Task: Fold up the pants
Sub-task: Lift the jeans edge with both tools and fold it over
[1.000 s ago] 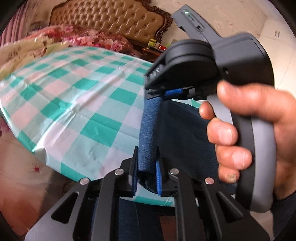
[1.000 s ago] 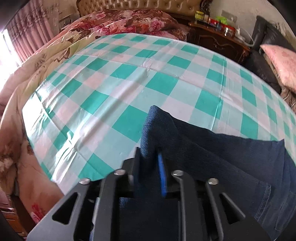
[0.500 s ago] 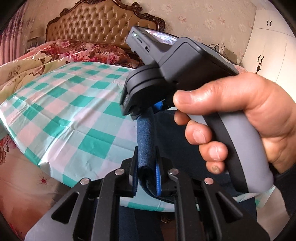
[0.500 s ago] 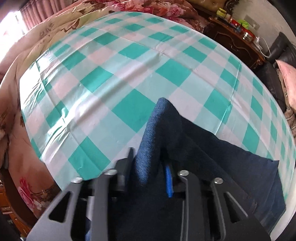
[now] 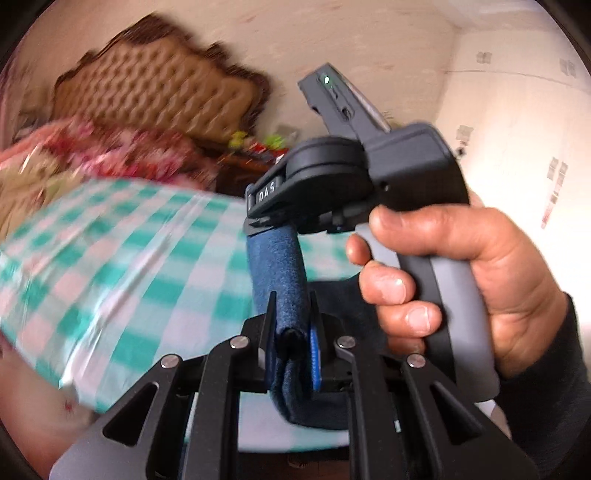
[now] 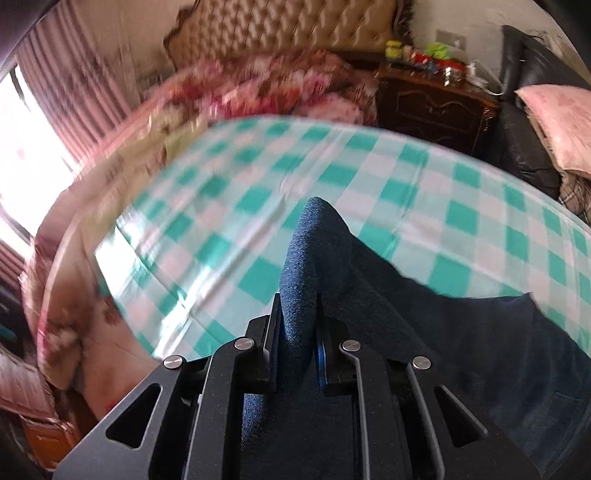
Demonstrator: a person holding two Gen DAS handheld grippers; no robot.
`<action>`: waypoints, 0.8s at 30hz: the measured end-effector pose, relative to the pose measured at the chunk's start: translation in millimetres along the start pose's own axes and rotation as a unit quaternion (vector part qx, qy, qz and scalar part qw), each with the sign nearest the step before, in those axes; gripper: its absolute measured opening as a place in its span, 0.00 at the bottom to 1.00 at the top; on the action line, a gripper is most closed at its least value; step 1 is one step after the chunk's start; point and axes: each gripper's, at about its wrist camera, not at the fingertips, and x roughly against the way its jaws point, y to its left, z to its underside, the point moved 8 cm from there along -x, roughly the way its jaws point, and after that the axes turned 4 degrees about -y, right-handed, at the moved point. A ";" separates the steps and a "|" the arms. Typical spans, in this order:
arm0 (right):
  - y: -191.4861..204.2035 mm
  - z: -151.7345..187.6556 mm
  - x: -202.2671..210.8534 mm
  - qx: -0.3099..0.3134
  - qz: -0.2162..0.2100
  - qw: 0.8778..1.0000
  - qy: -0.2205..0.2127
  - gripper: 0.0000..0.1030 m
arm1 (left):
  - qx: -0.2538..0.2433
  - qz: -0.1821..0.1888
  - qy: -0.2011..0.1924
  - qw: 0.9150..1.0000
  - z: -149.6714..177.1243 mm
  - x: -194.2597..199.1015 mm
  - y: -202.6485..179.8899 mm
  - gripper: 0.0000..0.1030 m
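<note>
Clamped between our left gripper's (image 5: pixel 291 332) jaws sits a thick roll of dark blue denim, the edge of the pants (image 5: pixel 279 273), and the pads press it from both sides. Our right gripper (image 6: pixel 297 325) has its jaws closing on another fold of the same pants, with the cloth bunched between the pads and rising in a hump just ahead of them. From the left wrist view, the denim band runs straight from our jaws up into the front of the right gripper, which our right hand (image 5: pixel 458 280) grips by its grey handle just to the right of the jaws. A dark sleeve (image 5: pixel 546 373) covers the wrist behind that hand.

Beyond the right jaws and off to their right, the rest of the pants drapes away as a broad dark sheet over the cloth below. Under and ahead of both grippers spreads a green and white checked cloth (image 6: pixel 424 192), glossy and creased, covering the bed. Past its far edge lies a floral red and pink quilt (image 6: pixel 280 92), blurred in both views. Behind that stands a tufted tan headboard (image 6: pixel 288 29) with a dark carved frame. To its right we see a dark wooden nightstand (image 6: pixel 432 107) with small bottles on top, then a black leather seat (image 6: pixel 524 122) holding a pink cushion (image 6: pixel 557 122). Far left of the right jaws, pink curtains (image 6: pixel 77 88) hang beside a bright window.
</note>
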 end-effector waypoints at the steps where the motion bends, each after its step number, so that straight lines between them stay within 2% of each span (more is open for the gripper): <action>1: -12.8 -4.3 14.8 -0.012 -0.010 1.000 -0.009 0.14 | -0.012 0.013 -0.006 1.000 -9.3 0.1 -17.4 0.13; 4: -68.0 -11.2 68.3 -0.052 -0.046 0.997 -0.034 0.14 | -0.048 0.065 -0.021 0.997 -29.5 -6.4 -86.1 0.13; 5: -97.2 -9.9 90.7 -0.071 -0.054 0.995 -0.045 0.14 | -0.066 0.088 -0.024 0.994 -33.0 -12.8 -119.6 0.13; 8: -179.4 6.2 140.2 -0.105 -0.046 0.991 -0.070 0.14 | -0.115 0.131 -0.028 0.984 -28.0 -33.4 -195.8 0.13; 11: -269.2 46.1 166.8 -0.132 0.003 0.989 -0.071 0.14 | -0.167 0.174 -0.009 0.970 11.2 -73.0 -288.9 0.13; 12: -295.0 61.6 169.1 -0.136 0.017 0.988 -0.067 0.14 | -0.181 0.180 -0.001 0.967 26.6 -83.6 -308.7 0.13; 14: -345.0 98.6 163.1 -0.157 0.045 0.986 -0.042 0.13 | -0.222 0.188 0.033 0.956 77.8 -114.8 -354.7 0.13; 16: -390.9 143.6 141.8 -0.184 0.070 0.980 0.001 0.13 | -0.251 0.184 0.069 0.948 123.1 -139.4 -379.1 0.13; 19: -412.0 172.4 117.4 -0.193 0.073 0.978 0.022 0.13 | -0.275 0.168 0.104 0.941 169.6 -163.1 -393.3 0.13; 21: -415.0 177.9 111.7 -0.198 0.060 0.978 0.017 0.14 | -0.295 0.153 0.101 0.938 182.5 -168.8 -396.5 0.13; 23: -418.8 177.5 109.0 -0.202 0.055 0.978 0.017 0.25 | -0.311 0.144 0.094 0.935 183.7 -172.4 -402.8 0.14; 24: -420.8 177.2 107.7 -0.204 0.049 0.978 0.016 0.27 | -0.315 0.141 0.093 0.934 185.9 -169.6 -403.9 0.15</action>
